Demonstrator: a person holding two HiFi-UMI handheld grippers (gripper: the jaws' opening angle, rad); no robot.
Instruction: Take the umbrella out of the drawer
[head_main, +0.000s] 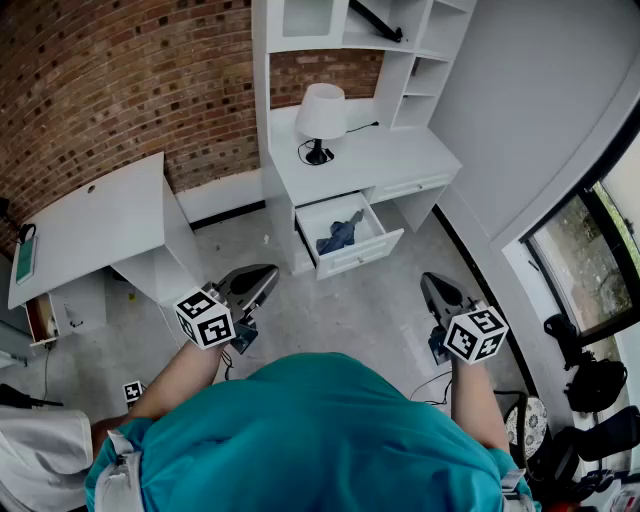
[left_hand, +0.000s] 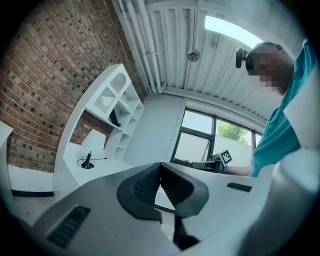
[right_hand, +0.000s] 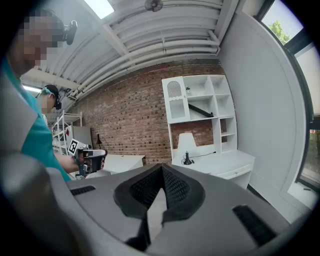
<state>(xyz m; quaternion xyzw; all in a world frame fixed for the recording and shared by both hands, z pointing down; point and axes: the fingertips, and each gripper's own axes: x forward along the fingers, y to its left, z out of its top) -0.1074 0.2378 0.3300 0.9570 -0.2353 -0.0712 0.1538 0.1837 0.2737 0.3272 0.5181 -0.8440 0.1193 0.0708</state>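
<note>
A white drawer (head_main: 366, 253) stands pulled out of the desk (head_main: 400, 160) ahead. A dark blue folded umbrella (head_main: 340, 235) lies inside it. My left gripper (head_main: 258, 278) is held level at the lower left, well short of the drawer, shut and empty. My right gripper (head_main: 431, 283) is at the lower right, tilted slightly down, also shut with nothing in it. In the left gripper view the jaws (left_hand: 160, 167) meet at their tips. The right gripper view shows the same closed tips (right_hand: 162, 168). The drawer's inside is hidden in both gripper views.
A white lamp (head_main: 322, 115) stands on the desk under a white shelf unit (head_main: 345, 25). A second white desk (head_main: 90, 220) is at the left by the brick wall. Black bags (head_main: 592, 385) lie by the window at the right. Grey floor stretches between me and the drawer.
</note>
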